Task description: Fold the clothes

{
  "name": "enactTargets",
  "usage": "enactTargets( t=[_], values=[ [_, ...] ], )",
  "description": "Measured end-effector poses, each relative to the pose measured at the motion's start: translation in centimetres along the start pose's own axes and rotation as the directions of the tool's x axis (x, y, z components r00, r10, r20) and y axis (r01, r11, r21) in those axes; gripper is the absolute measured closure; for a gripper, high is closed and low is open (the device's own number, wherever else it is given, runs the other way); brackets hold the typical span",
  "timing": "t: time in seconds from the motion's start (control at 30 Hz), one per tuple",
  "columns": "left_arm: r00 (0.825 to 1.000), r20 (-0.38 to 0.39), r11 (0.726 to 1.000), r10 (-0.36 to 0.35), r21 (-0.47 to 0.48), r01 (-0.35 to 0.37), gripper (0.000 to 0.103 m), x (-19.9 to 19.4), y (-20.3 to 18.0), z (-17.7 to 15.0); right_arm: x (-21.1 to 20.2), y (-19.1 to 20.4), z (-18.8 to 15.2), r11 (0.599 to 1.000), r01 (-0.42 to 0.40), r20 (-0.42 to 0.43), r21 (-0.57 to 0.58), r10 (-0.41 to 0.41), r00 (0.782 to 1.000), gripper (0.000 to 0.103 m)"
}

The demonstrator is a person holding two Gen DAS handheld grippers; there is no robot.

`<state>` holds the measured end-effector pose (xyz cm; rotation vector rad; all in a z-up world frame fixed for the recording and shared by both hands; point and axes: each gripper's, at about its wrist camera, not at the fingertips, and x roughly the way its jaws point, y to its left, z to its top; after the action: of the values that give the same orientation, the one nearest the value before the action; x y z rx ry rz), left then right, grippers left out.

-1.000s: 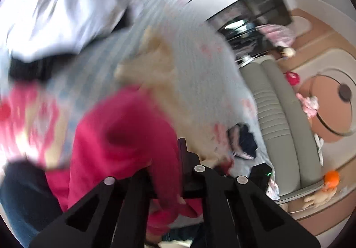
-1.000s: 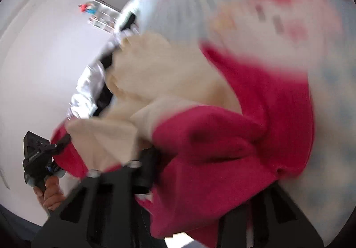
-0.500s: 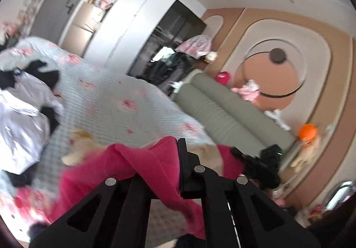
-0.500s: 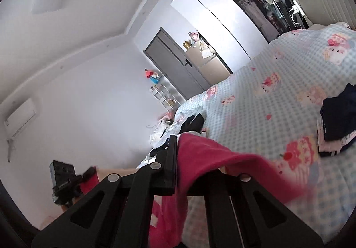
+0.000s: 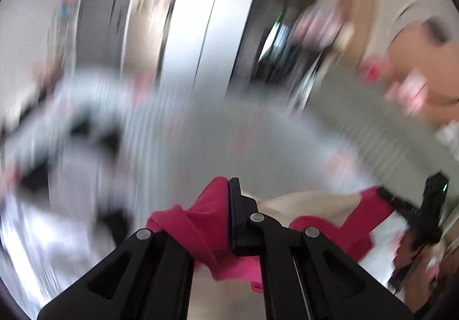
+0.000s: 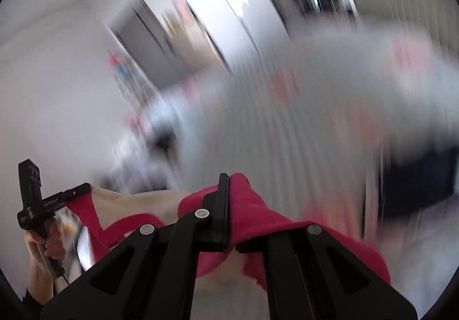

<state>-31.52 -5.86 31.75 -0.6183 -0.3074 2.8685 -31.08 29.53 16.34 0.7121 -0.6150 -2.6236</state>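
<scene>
Garment (image 5: 212, 222) — pink and cream; bedspread (image 6: 287, 125) — pale blue, pink-printed.

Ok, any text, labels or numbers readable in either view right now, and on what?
None readable.
Left gripper: faint pale marking on its body in the right wrist view, too small and blurred to read.
Garment, pink and cream, held by both grippers: no print or tag visible.
Bedspread: pink motifs only, motion-blurred.
</scene>
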Motion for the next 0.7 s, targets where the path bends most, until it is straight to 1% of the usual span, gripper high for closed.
enactTargets(
  t=[0.03,0.07,0.1,0.13,0.2,0.23,0.27,0.33,0.4,0.47,0.53,0.57,0.6,0.63,0.67,0.7],
  values=[
    [0.995,0.101,0.999,-0.025,0.026,0.023,0.100,-2.8,-1.6,3.4,-2.4,2.1,3.9,0.999,-0.042,0.110,-0.031,0.045,0.993,0.102],
    [0.982,0.185,0.998,-0.038,0.053,0.028,0.100,-5.7,-2.9,6.0,-4.8,4.1,7.3,0.995,-0.078,0.209,-0.067,0.090,0.974,0.102],
    [0.968,0.246,0.997,-0.044,0.074,0.027,0.100,-8.4,-4.0,8.0,-7.2,6.0,9.3,0.990,-0.096,0.277,-0.104,0.122,0.953,0.102],
    [0.960,0.276,0.996,-0.049,0.086,0.027,0.100,-10.3,-4.5,9.1,-9.2,7.4,10.2,0.986,-0.089,0.324,-0.138,0.130,0.937,0.102],
    [0.956,0.290,0.996,-0.049,0.086,0.025,0.100,-12.5,-4.4,9.2,-12.9,9.9,11.7,0.978,-0.068,0.407,-0.198,0.145,0.902,0.102],
    [0.960,0.275,0.997,-0.050,0.073,0.031,0.100,-12.5,-3.8,8.1,-13.9,10.4,11.5,0.977,-0.054,0.421,-0.207,0.139,0.896,0.102],
    [0.964,0.260,0.997,-0.052,0.060,0.037,0.100,-12.6,-3.1,7.0,-14.6,10.6,10.9,0.977,-0.048,0.424,-0.208,0.134,0.896,0.102],
    [0.972,0.226,0.998,-0.055,0.033,0.049,0.100,-12.6,-1.8,4.6,-15.1,10.0,8.7,0.981,-0.054,0.399,-0.185,0.125,0.908,0.101],
    [0.987,0.148,0.997,-0.058,-0.033,0.063,0.100,-10.9,0.5,-0.2,-15.1,8.1,5.5,0.988,-0.072,0.341,-0.137,0.115,0.933,0.101],
    [0.996,0.058,0.992,-0.063,-0.108,0.069,0.100,-9.1,2.5,-6.2,-14.6,6.0,1.5,0.994,-0.077,0.282,-0.074,0.095,0.955,0.100],
    [0.997,-0.053,0.978,-0.062,-0.203,0.049,0.100,-6.6,4.7,-14.0,-13.5,2.9,-4.1,0.999,-0.034,0.206,-0.008,0.035,0.978,0.100],
    [0.991,-0.118,0.969,-0.063,-0.246,0.032,0.100,-5.0,5.8,-18.0,-12.9,1.4,-6.9,1.000,-0.011,0.166,0.024,0.006,0.986,0.100],
    [0.979,-0.196,0.953,-0.059,-0.302,-0.003,0.100,-3.1,7.0,-22.2,-12.1,-0.2,-9.7,0.998,0.023,0.118,0.054,-0.029,0.993,0.100],
    [0.960,-0.272,0.934,-0.061,-0.354,-0.042,0.100,-1.2,8.3,-26.4,-10.8,-2.0,-12.8,0.993,0.079,0.052,0.083,-0.084,0.995,0.100],
    [0.933,-0.354,0.911,-0.065,-0.403,-0.089,0.100,0.8,9.6,-30.6,-9.6,-3.9,-15.9,0.985,0.137,-0.016,0.107,-0.136,0.991,0.100],
    [0.889,-0.452,0.882,-0.074,-0.446,-0.153,0.100,2.9,10.8,-35.0,-8.3,-5.6,-18.8,0.974,0.186,-0.085,0.132,-0.175,0.981,0.100]
  ],
)
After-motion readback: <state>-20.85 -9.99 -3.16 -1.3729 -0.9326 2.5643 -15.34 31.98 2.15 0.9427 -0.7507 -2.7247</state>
